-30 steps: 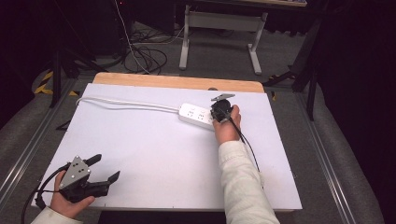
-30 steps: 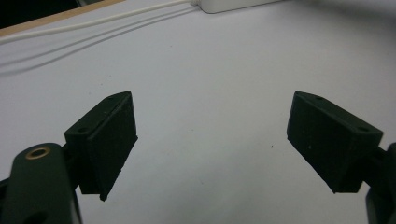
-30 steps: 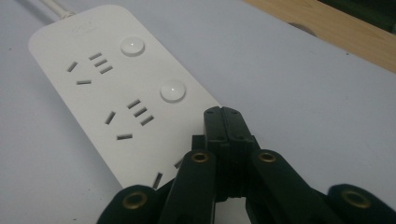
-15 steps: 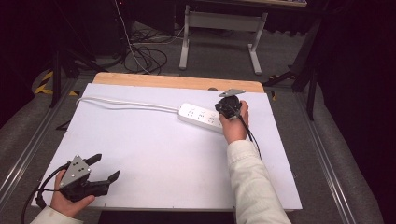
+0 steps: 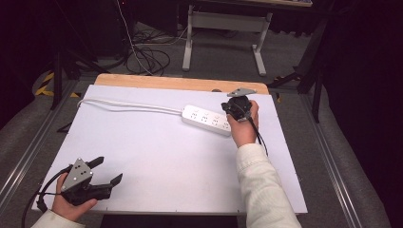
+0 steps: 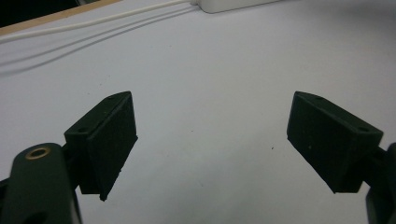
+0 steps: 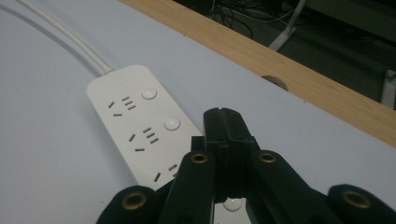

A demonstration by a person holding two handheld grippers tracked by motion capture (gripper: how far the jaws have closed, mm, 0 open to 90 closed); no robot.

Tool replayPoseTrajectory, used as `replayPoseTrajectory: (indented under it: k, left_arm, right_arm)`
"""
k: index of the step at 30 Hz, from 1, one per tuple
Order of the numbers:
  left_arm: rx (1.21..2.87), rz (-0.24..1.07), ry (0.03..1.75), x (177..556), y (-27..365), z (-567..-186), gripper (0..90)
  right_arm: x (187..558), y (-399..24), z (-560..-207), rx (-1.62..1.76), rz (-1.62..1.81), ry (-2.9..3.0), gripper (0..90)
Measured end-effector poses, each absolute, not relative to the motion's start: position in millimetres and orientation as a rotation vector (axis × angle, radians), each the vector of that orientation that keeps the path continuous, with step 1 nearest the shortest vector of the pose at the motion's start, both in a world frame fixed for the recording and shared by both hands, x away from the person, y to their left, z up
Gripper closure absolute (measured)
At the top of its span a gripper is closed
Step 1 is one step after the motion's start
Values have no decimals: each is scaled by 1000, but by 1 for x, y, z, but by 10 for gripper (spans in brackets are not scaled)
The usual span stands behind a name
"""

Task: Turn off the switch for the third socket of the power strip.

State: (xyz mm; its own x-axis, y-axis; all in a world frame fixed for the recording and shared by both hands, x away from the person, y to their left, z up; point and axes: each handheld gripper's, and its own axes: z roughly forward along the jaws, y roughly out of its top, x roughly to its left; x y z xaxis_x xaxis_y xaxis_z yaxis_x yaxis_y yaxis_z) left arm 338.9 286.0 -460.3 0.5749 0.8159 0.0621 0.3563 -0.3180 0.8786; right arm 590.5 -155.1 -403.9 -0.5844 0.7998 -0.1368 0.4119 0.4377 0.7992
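Note:
A white power strip (image 5: 207,119) lies on the white tabletop (image 5: 157,152), its white cord (image 5: 128,106) running off to the far left. My right gripper (image 5: 235,110) hovers over the strip's right end, jaws shut with nothing between them. In the right gripper view the closed jaws (image 7: 226,135) sit above the power strip (image 7: 135,116), whose sockets and round buttons face up. My left gripper (image 5: 105,171) rests at the near left corner of the table, open and empty. In the left gripper view its wide-set jaws (image 6: 210,140) frame bare tabletop, with the cord (image 6: 93,21) far off.
A wooden strip (image 5: 180,83) edges the far side of the table, with a round hole (image 7: 274,82) in it. Beyond it are a metal stand (image 5: 223,28) and loose cables (image 5: 147,54) on the floor. Metal rails (image 5: 33,147) run along both sides of the table.
My right gripper has lifted off the power strip and drifted to the right, still shut. The left gripper has stayed put.

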Motion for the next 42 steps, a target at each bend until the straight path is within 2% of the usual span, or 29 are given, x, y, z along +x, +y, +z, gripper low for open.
replayPoseTrajectory:
  k: [6, 18, 28, 32, 38, 42]
  left_arm:
    - [1910, 644, 946, 339, 286, -460, 163]
    - [1906, 643, 949, 339, 286, -460, 163]
    - [1907, 644, 952, 339, 286, -461, 163]
    - [1900, 634, 958, 339, 287, -460, 162]
    - [1894, 635, 962, 339, 288, -460, 161]
    - [1894, 636, 964, 339, 288, -460, 162]
  right_arm:
    - [588, -157, -402, 1009, 1030, 2194, 896]
    - [561, -164, -378, 971, 1127, 2177, 467]
    - [528, -179, -364, 942, 1253, 2179, 389]
    - [513, -189, -361, 914, 1261, 2173, 308]
    - [490, -204, -364, 890, 1272, 2181, 235]
    - [476, -212, -370, 876, 1291, 2197, 220]
